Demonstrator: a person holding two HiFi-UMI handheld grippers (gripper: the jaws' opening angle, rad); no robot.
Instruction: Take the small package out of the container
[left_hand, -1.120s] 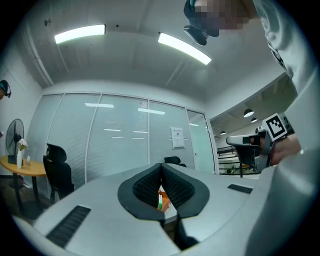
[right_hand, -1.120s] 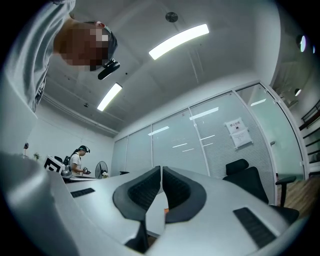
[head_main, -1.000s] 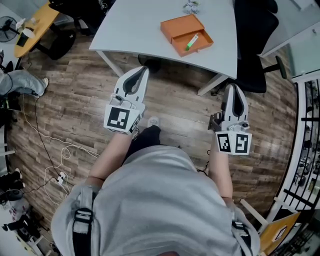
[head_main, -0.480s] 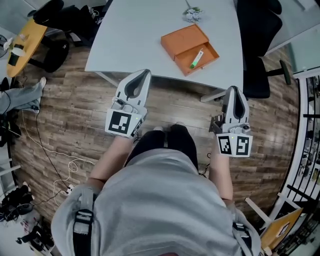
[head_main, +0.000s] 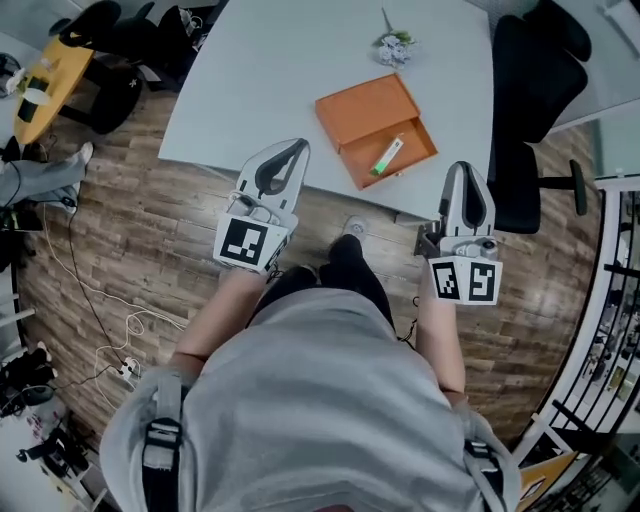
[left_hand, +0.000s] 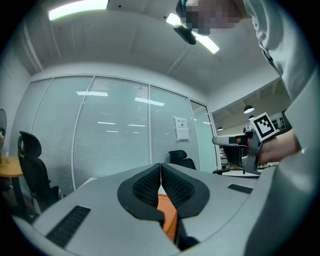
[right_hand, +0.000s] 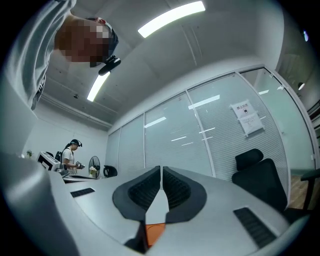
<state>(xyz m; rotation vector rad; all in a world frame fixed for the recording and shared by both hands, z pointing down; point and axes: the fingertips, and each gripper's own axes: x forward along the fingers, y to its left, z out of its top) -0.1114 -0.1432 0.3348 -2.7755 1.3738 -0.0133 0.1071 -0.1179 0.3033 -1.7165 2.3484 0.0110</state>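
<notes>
The open orange box (head_main: 365, 112) sat by the table's (head_main: 270, 80) near edge, the package (head_main: 386, 156) lying in its tray (long axis slanting near-left to far-right). The left gripper (head_main: 297, 146) and right gripper (head_main: 461, 166) were both closed, empty.

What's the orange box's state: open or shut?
Open. The orange box lies spread flat in two halves on the table, and the small green-white package lies exposed in the nearer half.

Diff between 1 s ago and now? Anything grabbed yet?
The person has stepped toward the table: the orange container with the small package now sits nearer both claws, and the left claw tip reaches the table's edge. Nothing taken or released. Unchanged: left and right claw shut and empty, package in the container.
</notes>
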